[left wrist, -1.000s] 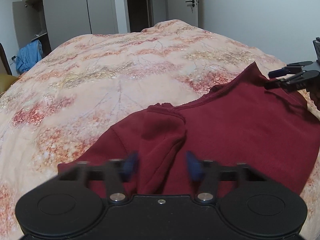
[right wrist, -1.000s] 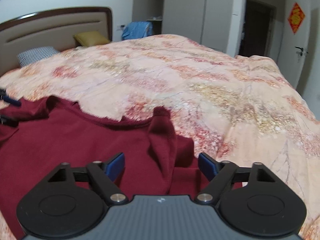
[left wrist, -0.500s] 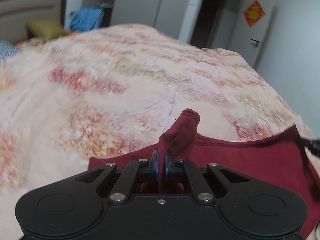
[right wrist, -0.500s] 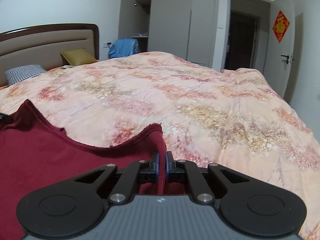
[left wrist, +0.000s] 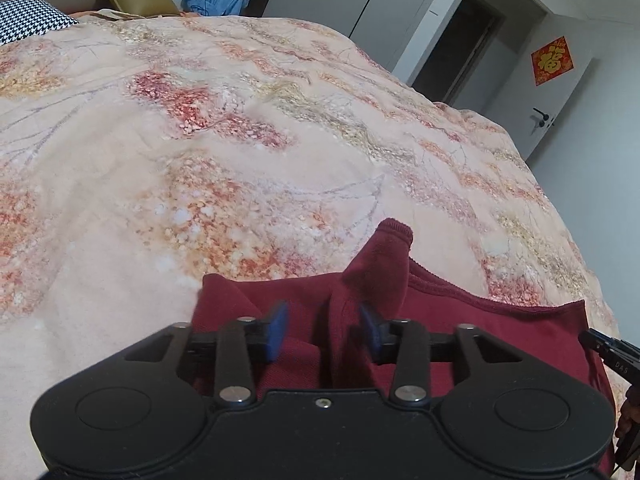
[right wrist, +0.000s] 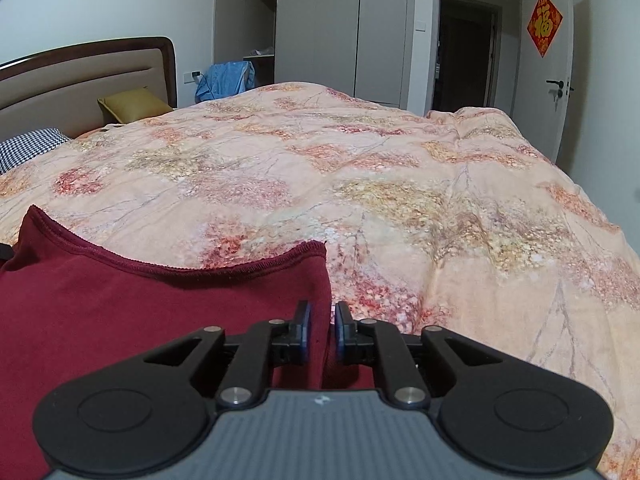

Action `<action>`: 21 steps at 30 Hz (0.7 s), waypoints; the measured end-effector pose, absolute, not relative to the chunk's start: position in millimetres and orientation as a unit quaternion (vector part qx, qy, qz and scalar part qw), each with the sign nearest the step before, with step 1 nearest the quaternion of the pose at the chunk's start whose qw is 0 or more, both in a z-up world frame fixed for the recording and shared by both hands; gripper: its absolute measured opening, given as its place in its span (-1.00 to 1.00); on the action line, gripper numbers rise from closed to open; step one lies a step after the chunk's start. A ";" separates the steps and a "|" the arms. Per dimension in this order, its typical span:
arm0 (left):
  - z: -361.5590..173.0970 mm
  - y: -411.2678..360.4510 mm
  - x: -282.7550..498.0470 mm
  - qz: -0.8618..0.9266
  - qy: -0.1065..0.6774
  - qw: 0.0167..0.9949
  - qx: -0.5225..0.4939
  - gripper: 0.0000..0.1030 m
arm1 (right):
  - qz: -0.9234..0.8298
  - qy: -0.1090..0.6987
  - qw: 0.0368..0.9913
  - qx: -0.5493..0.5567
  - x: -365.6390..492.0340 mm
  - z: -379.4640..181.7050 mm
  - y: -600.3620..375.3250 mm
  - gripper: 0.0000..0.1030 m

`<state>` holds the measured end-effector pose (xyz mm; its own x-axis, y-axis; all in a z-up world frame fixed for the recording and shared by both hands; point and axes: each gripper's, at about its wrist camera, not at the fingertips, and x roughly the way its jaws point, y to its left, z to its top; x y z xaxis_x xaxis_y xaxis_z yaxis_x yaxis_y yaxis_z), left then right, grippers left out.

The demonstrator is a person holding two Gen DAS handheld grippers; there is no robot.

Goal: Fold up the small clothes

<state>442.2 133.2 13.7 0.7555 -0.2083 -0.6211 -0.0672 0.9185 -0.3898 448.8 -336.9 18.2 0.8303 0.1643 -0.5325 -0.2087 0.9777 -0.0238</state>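
Dark red garment (left wrist: 460, 320): lies at the near edge of the bed (left wrist: 240, 160), on a floral quilt. Left gripper (left wrist: 323, 326): jaws just opened, standing apart, a raised fold between them, unpressed. Right gripper (right wrist: 322, 326): jaws just eased narrowly apart, the garment's corner hanging between. Red door decoration (right wrist: 544, 24) bearing "福".
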 end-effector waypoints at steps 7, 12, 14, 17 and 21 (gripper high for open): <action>34.2 134.7 430.2 0.003 0.324 0.926 -0.193 0.97 | 0.059 0.274 0.959 -0.030 441.2 25.7 -342.6 0.55; 44.3 137.6 414.1 0.032 0.303 0.933 -0.190 0.99 | 0.036 0.253 0.966 -0.042 423.0 37.1 -339.8 0.98; 46.3 136.8 407.3 0.034 0.304 0.934 -0.186 0.99 | 0.041 0.235 0.970 -0.050 412.2 42.9 -333.8 0.99; 48.5 133.5 393.4 0.027 0.301 0.935 -0.187 0.99 | 0.049 0.209 0.975 -0.057 396.0 48.6 -319.6 1.00; 46.6 125.6 365.5 0.026 0.289 0.938 -0.192 0.99 | 0.079 0.185 0.978 -0.056 370.7 49.1 -295.2 1.00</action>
